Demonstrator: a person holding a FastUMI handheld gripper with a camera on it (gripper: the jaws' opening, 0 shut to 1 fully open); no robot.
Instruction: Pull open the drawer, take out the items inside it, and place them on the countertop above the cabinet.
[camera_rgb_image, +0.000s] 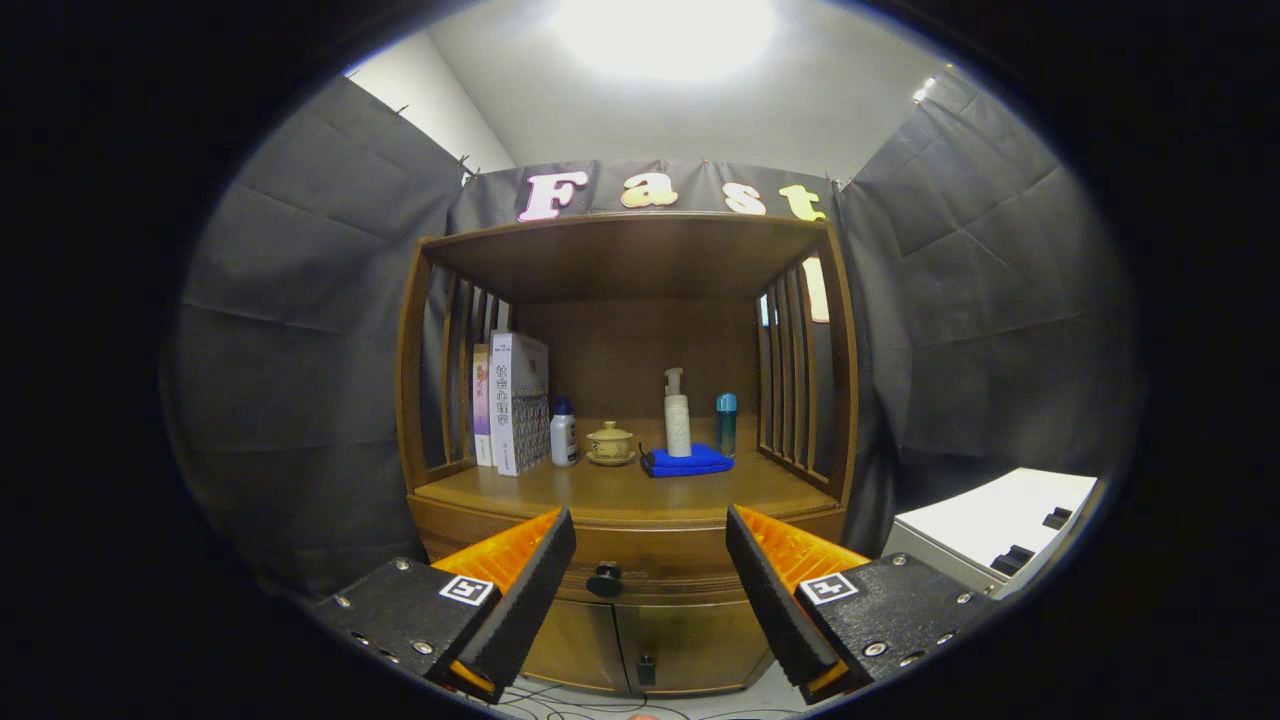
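We see the gripper with its fingers spread wide apart, holding nothing. Between them, just ahead, sits the drawer of the wooden cabinet, shut flush, its one dark round knob in the gap, a little nearer the left finger and touched by neither. Open air lies on both sides of the knob.

Below the drawer we count two cabinet doors, closed, with a small dark latch at their seam.

Above the drawer front runs the worktop. Its front strip is bare wood; the things stand toward the back. Slatted side panels and a wooden top board box it in on left, right and above, so only the front is open.

On the worktop, left to right:
- three upright books against the left slats
- one white bottle with a blue cap just beside the books
- one small lidded tea bowl on a saucer
- one folded blue cloth with one pale pump bottle standing on it
- one teal bottle near the right slats

To the right of the cabinet, well apart, stands a white box with dark slots. Cables lie on the floor beneath the doors.
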